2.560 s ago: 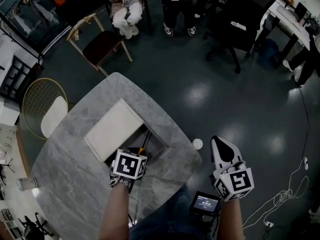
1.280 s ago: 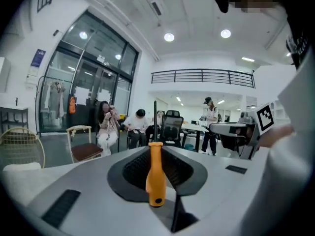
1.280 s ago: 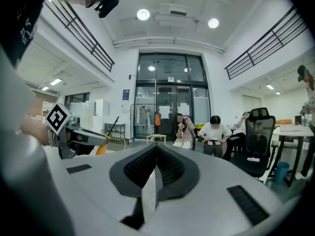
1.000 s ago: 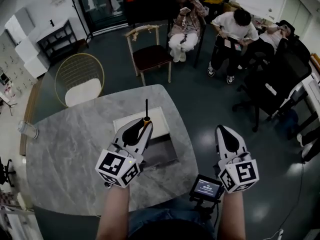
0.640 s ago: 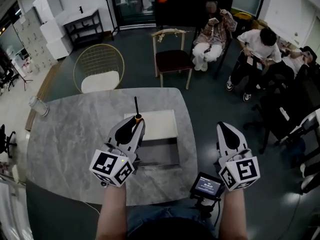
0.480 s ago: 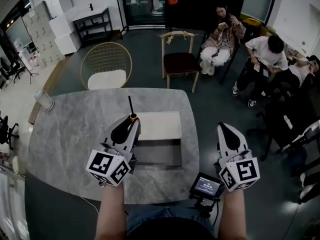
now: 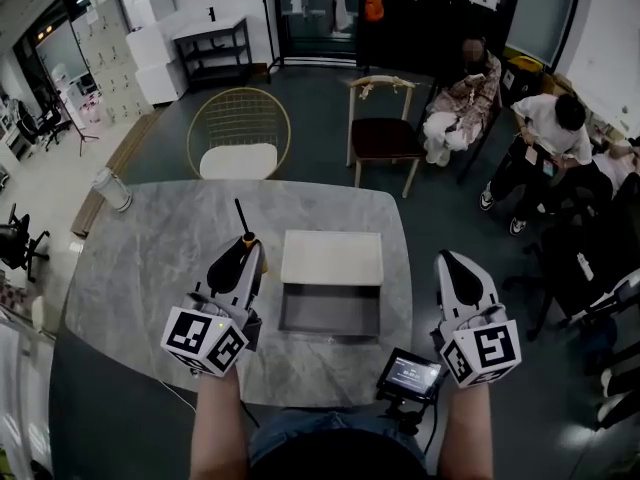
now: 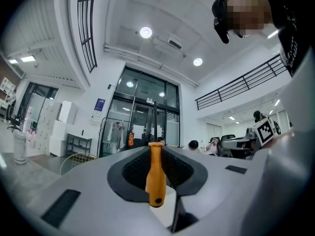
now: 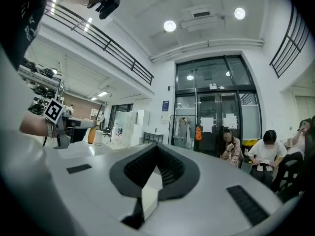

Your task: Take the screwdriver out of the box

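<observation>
Showing one screwdriver (image 8: 156, 173): light, rigid, its smooth orange handle the natural hold, clamped in the left gripper (image 7: 242, 256) above the worktop (image 7: 140, 258), left of the one open box (image 7: 283, 313) by the near edge. One lid (image 7: 333, 258) lies beyond. The right gripper (image 7: 456, 268) is apparently closed and empty.

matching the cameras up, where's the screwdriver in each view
Head view: screwdriver left of centre, held in the left gripper, left of the box.
Left gripper view: centre, orange handle clamped between the jaws.
Right gripper view: far left, small, orange handle.
Shared landmark: orange garment hanging in the background.
</observation>
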`<state>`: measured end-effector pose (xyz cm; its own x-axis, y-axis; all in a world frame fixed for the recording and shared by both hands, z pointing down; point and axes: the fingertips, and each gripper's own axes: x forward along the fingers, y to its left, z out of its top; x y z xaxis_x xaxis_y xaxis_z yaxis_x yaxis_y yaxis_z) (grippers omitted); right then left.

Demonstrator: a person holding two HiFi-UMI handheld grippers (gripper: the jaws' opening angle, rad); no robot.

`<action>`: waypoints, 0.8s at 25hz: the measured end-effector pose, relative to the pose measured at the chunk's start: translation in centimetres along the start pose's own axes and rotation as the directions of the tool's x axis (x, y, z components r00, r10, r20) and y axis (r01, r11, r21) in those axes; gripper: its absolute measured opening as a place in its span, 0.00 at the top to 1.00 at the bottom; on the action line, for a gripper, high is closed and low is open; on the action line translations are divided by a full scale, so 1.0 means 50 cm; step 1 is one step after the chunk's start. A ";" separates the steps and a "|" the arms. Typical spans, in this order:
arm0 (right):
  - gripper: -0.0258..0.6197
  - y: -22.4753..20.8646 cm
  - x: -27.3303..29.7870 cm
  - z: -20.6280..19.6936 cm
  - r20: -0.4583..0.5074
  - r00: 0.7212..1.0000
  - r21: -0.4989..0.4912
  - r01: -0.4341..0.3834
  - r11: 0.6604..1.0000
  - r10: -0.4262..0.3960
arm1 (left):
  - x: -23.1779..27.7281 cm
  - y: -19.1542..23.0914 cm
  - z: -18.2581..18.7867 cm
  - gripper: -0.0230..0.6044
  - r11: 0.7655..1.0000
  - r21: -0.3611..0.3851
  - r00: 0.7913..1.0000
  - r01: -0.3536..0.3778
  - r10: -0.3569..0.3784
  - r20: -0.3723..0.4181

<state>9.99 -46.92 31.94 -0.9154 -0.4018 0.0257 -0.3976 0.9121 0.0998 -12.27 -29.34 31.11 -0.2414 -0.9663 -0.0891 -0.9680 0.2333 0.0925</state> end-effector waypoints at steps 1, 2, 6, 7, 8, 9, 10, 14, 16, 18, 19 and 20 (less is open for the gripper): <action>0.92 0.006 0.003 0.001 -0.002 1.000 0.002 0.000 1.000 0.000 | -0.001 0.001 0.006 0.84 1.000 0.005 1.000 0.004 -0.004 0.003; 0.92 0.011 0.005 0.001 -0.004 1.000 0.003 0.001 1.000 -0.001 | -0.001 0.002 0.010 0.84 1.000 0.013 1.000 0.009 -0.009 0.004; 0.92 0.025 0.011 -0.004 -0.003 1.000 0.012 0.008 1.000 -0.008 | -0.002 -0.002 0.013 0.84 0.999 0.026 1.000 0.029 -0.029 -0.002; 0.92 0.028 0.012 -0.005 -0.003 1.000 0.020 0.012 1.000 -0.012 | -0.001 -0.003 0.011 0.84 0.999 0.027 0.999 0.036 -0.035 -0.005; 0.92 0.031 0.014 -0.007 -0.005 1.000 0.027 0.017 1.000 -0.017 | -0.001 -0.003 0.009 0.84 0.999 0.029 0.999 0.043 -0.043 -0.008; 0.92 0.035 0.015 -0.007 -0.006 1.000 0.029 0.020 0.999 -0.020 | -0.001 -0.003 0.006 0.84 0.998 0.032 0.999 0.051 -0.051 -0.010; 0.92 0.039 0.014 -0.007 -0.005 1.000 0.026 0.020 0.999 -0.020 | -0.001 -0.005 0.006 0.84 0.998 0.034 0.998 0.059 -0.058 -0.012; 0.92 0.051 0.002 0.001 -0.011 1.000 0.014 0.014 1.000 -0.014 | -0.005 -0.024 0.011 0.84 0.996 0.030 0.996 0.085 -0.085 -0.015; 0.92 0.054 -0.003 0.001 -0.019 1.000 0.010 0.017 1.000 -0.016 | -0.006 -0.032 0.015 0.84 0.995 0.030 0.995 0.095 -0.095 -0.016; 0.92 0.055 -0.007 0.003 -0.023 1.000 0.008 0.020 1.000 -0.020 | -0.007 -0.038 0.019 0.84 0.994 0.030 0.995 0.103 -0.102 -0.014; 0.92 0.056 -0.008 0.003 -0.024 0.999 0.009 0.022 1.000 -0.022 | -0.006 -0.040 0.021 0.84 0.994 0.031 0.994 0.107 -0.107 -0.012; 0.92 0.057 -0.007 0.002 -0.024 0.999 0.009 0.024 1.000 -0.024 | -0.006 -0.040 0.021 0.84 0.993 0.031 0.994 0.111 -0.111 -0.010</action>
<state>9.19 -44.19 32.10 -0.9039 -0.4252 0.0475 -0.4199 0.9029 0.0917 -10.34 -29.40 29.89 -0.1319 -0.9873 -0.0889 -0.9905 0.1277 0.0512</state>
